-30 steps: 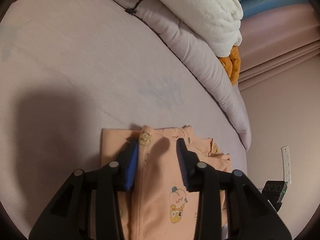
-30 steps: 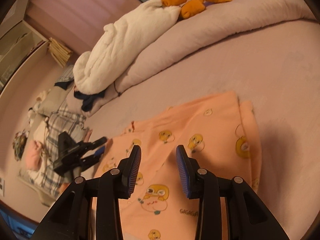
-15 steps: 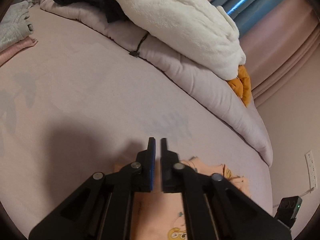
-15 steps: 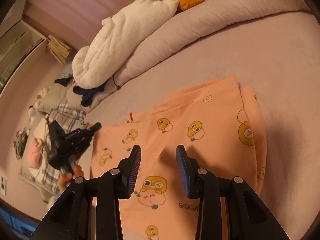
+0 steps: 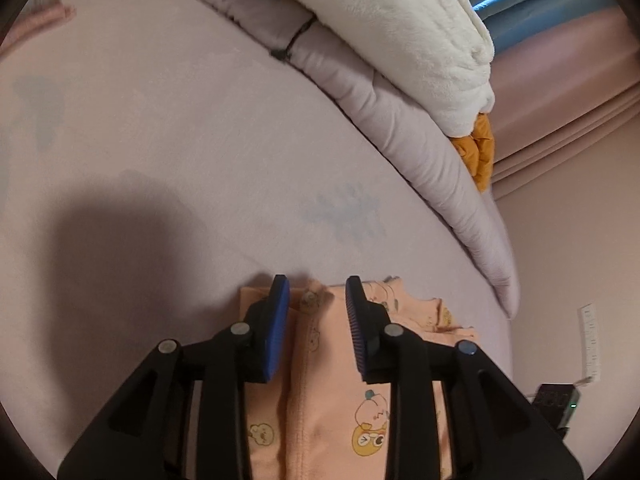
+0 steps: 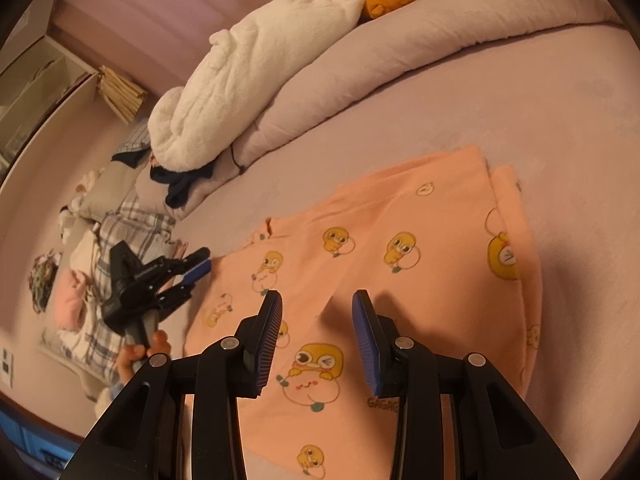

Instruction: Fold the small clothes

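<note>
A peach garment (image 6: 420, 248) printed with yellow cartoon ducks lies spread flat on the pale pink bed sheet (image 6: 520, 100). My right gripper (image 6: 317, 298) hovers over its near half, open, with nothing pinched between the blue pads. My left gripper (image 5: 316, 284) sits above the garment (image 5: 328, 380) at its far edge. Its jaws are opening, and the cloth lies under the gap without being pressed by the pads. In the right wrist view the left gripper (image 6: 196, 276) shows at the garment's left edge, with a hand (image 6: 140, 352) holding it.
A rolled lilac duvet (image 5: 400, 128) with a white fluffy blanket (image 5: 400, 28) and an orange plush toy (image 5: 478, 148) lines the far side of the bed. Piled clothes (image 6: 112, 240) lie beyond the left edge. A black device (image 5: 556, 400) sits by the wall.
The left gripper was shut half a second ago and has since opened, with its tips back over the garment's far edge. The right gripper has stayed where it was, open.
</note>
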A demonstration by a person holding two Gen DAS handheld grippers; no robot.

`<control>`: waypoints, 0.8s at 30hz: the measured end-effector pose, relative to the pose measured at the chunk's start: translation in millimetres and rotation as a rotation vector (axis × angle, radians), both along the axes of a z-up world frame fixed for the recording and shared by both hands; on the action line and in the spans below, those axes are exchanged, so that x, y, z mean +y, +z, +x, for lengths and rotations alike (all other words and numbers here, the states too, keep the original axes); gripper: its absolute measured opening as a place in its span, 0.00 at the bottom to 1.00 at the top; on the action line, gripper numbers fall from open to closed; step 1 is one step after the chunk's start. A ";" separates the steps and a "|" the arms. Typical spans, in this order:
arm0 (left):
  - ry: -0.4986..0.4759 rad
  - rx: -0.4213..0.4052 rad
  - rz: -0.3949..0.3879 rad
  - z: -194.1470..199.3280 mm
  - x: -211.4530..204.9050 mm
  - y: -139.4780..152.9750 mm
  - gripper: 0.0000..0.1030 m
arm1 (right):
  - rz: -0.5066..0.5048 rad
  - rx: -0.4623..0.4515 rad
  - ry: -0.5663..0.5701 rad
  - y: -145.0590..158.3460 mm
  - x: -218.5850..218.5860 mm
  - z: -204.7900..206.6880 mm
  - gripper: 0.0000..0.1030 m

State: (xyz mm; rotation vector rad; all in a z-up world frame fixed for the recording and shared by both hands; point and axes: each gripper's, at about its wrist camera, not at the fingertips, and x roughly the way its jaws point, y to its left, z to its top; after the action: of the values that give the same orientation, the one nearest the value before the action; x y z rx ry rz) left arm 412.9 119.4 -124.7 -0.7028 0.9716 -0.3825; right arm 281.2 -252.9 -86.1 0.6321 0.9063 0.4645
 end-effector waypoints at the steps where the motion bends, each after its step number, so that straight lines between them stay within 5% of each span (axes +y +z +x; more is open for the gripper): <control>1: -0.008 0.000 -0.007 1.0 -1.7 -2.6 0.27 | 0.002 0.004 0.007 -0.9 2.1 0.2 0.35; 5: -0.030 -0.009 -0.036 3.1 -8.6 -7.8 0.25 | 0.003 0.004 0.025 -0.9 8.1 1.2 0.35; 8: -0.045 -0.040 -0.043 1.3 -14.2 -4.5 0.03 | 0.017 0.006 0.031 -1.0 9.7 0.7 0.35; 18: 0.009 -0.166 0.156 -6.5 -18.6 37.0 0.04 | 0.016 0.023 0.012 -4.1 7.2 -3.0 0.35; 24: 0.023 -0.089 0.283 14.4 -18.5 18.9 0.05 | 0.002 0.026 -0.002 -5.3 5.0 -0.6 0.35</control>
State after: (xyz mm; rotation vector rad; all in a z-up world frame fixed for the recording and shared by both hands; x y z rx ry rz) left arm 427.3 100.9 -105.8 -0.4355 0.9105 -0.2472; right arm 280.6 -248.0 -91.3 0.6423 0.9298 0.4567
